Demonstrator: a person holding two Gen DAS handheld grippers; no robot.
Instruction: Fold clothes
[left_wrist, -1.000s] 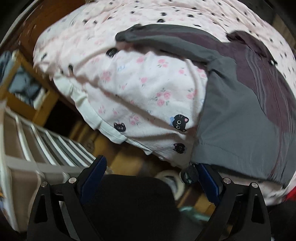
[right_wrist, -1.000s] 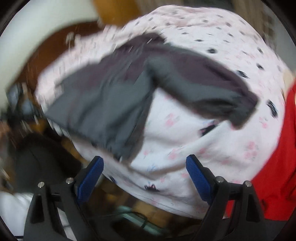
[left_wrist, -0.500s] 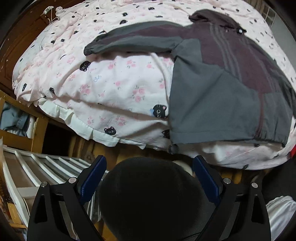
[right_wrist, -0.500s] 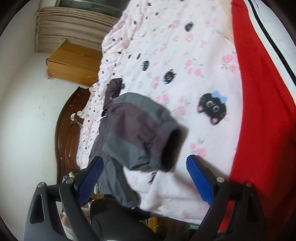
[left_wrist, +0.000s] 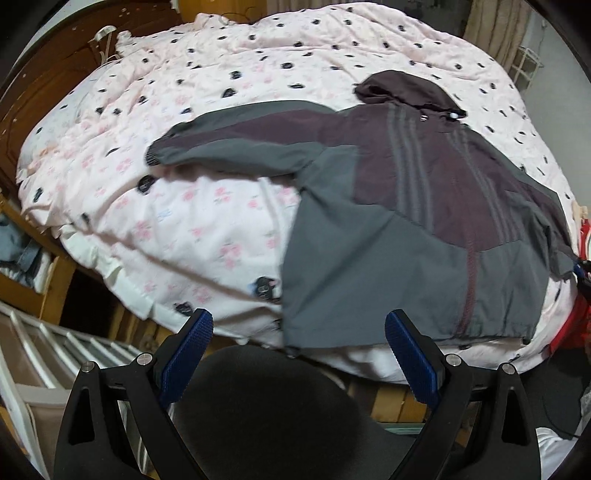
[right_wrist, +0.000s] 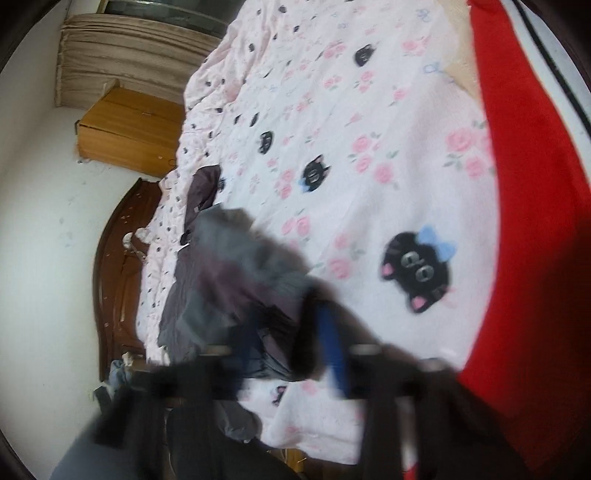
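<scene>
Blue pads of the right claw (right_wrist: 295, 343) are closing on the grey cuff (right_wrist: 266, 317) of the jacket (left_wrist: 424, 229), which lies flat on the bed (left_wrist: 229, 74). Best to pinch the cuff deep, then carry the sleeve across the jacket. The left claw (left_wrist: 299, 354) is spread and empty, below the jacket hem. Only the left view shows the whole jacket; the right one shows red cloth (right_wrist: 535, 184) beside the jacket.
</scene>
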